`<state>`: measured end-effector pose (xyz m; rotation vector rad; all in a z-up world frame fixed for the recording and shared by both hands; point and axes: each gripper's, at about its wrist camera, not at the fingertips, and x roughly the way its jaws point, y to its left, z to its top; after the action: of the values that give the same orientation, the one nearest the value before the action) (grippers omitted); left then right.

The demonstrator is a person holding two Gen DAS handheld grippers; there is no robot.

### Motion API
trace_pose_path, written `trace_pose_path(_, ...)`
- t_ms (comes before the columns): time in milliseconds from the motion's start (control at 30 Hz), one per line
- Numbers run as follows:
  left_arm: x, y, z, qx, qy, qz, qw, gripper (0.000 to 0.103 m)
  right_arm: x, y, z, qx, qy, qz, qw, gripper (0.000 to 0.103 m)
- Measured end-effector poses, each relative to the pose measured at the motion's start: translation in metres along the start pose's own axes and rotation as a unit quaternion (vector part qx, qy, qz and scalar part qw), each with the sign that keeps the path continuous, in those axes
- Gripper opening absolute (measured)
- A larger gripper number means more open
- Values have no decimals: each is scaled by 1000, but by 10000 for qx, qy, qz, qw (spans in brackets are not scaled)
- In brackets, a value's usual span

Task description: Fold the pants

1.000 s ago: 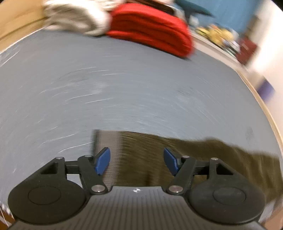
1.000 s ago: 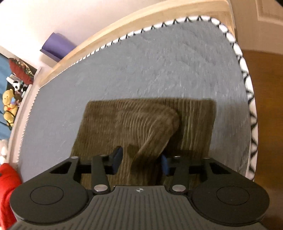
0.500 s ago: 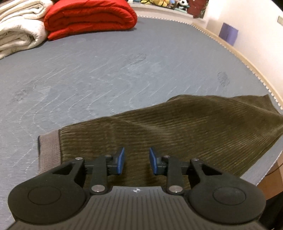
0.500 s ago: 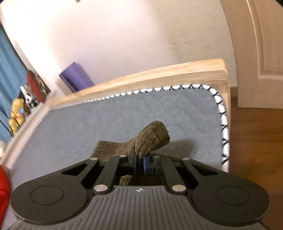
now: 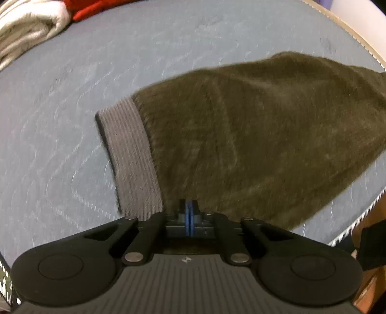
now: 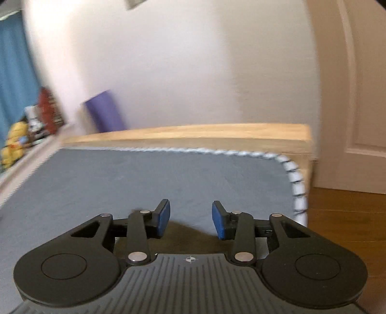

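Right now, olive-brown corduroy pants (image 5: 253, 135) lie on a grey quilted bed (image 5: 144, 60), near its corner, with a grey ribbed band (image 5: 130, 157) along one edge.

From the left wrist view, the left gripper (image 5: 189, 212) points steeply down at the near edge of the pants, just beside that band. Its blue pads (image 5: 187, 215) are pressed together. They have just closed, but whether any cloth is pinched between them I cannot tell, because the pads meet right at the hem and no fold shows in the slit.

From the right wrist view, the right gripper (image 6: 190, 221) hangs above the bed with its jaws apart and nothing between them; they have just been opening. A sliver of the pants shows below it.

Folded white (image 5: 26, 26) and red (image 5: 96, 9) bedding sits at the far side, well apart from the work.

Risks, as I judge them: if the left gripper caught only one layer, or nothing, lifting it would peel the layers apart or leave the pants behind. With the right gripper holding nothing, a pull from the left alone could drag the whole garment askew, giving a crooked fold. The pants lie close to the bed's stitched edge (image 6: 295, 183), so a tug that way could slide them off onto the wooden floor (image 6: 345, 217).
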<state>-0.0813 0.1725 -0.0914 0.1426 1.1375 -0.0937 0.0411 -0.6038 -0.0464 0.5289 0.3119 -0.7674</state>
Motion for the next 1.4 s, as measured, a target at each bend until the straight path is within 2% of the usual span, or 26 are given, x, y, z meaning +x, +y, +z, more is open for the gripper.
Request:
trace_pose_path(67,-2,-2,-3,108,14,44,9999,2,4,13,-4,-78,394,615,9973,44)
trace_pose_path(133,-6,-6,-1,197,-50,105,9997,3,5,30,-13,-368,795,1215,9887,45)
trace_pose_path(200,-18,0,10,-144,-379,-291,9988,10,-1,54,-26,-853,1095,1757,9746,48)
trace_pose_path(233,-26,10,17,-551,-659,-497,9951,19,-6,67,-34,-1195,1255,2085,9626,48)
trace_pose_path(267,-33,20,24,-873,-889,-552,9907,25,-12,81,-44,-1552,1376,2379,9489,48)
trace_pose_path(300,-41,32,31,-1229,-1175,-498,9842,38,-17,89,-51,-1822,1450,2579,9377,49)
trace_pose_path(333,-45,40,36,-1482,-1379,-367,9786,48,-24,101,-62,-2175,1567,2837,9207,49)
trace_pose_path(367,-47,50,41,-1750,-1554,-195,9720,52,-31,109,-71,-2429,1667,3032,9062,50)
trace_pose_path(433,-44,67,50,-2206,-1646,-20,9614,66,-46,125,-93,-3004,1871,3459,8690,52)
trace_pose_path(533,-23,91,57,-2904,-1403,35,9465,71,-74,147,-124,-3736,2082,3929,8140,53)
trace_pose_path(700,17,116,54,-3577,-882,-341,9290,76,-121,173,-179,-4736,2232,4648,7140,53)
trace_pose_path(767,22,125,53,-3737,-898,-582,9214,75,-146,188,-199,-4981,2282,4874,6799,53)
trace_pose_path(800,24,124,54,-3742,-908,-703,9202,66,-155,194,-207,-5119,2284,4981,6616,53)
trace_pose_path(833,25,121,54,-3697,-937,-834,9206,52,-168,198,-216,-5268,2252,5103,6414,54)
trace_pose_path(867,22,119,55,-3615,-978,-877,9231,50,-183,206,-223,-5379,2206,5204,6254,55)
trace_pose_path(933,15,108,61,-3289,-1093,-780,9348,34,-202,219,-236,-5543,2143,5377,5981,56)
trace_pose_path(1000,0,105,63,-3249,-1365,-744,9329,22,-210,232,-245,-5629,2109,5469,5826,57)
trace_pose_path(1067,-14,104,60,-3197,-1715,-647,9296,21,-214,239,-253,-5679,2079,5536,5725,57)
trace_pose_path(1100,-17,104,59,-3135,-1788,-566,9309,21,-217,243,-255,-5680,2065,5564,5702,57)
trace_pose_path(1133,-15,102,58,-3048,-1746,-485,9350,22,-215,242,-253,-5661,2065,5586,5700,58)
trace_pose_path(1200,3,100,58,-2977,-1336,-332,9447,24,-217,247,-259,-5657,2108,5563,5710,60)
trace_pose_path(1233,12,99,56,-2989,-1122,-256,9473,29,-216,248,-265,-5709,2133,5512,5699,60)
trace_pose_path(1267,14,100,56,-2960,-1076,-131,9490,33,-215,249,-270,-5810,2169,5427,5665,60)
trace_pose_path(1300,8,99,59,-2874,-1177,-3,9506,35,-214,249,-279,-5929,2223,5335,5608,60)
trace_pose_path(1367,-16,90,64,-2542,-1626,476,9522,36,-211,247,-296,-6282,2369,5077,5399,60)
trace_pose_path(1400,-27,84,65,-2350,-1853,594,9523,36,-211,243,-301,-6430,2329,5002,5311,61)
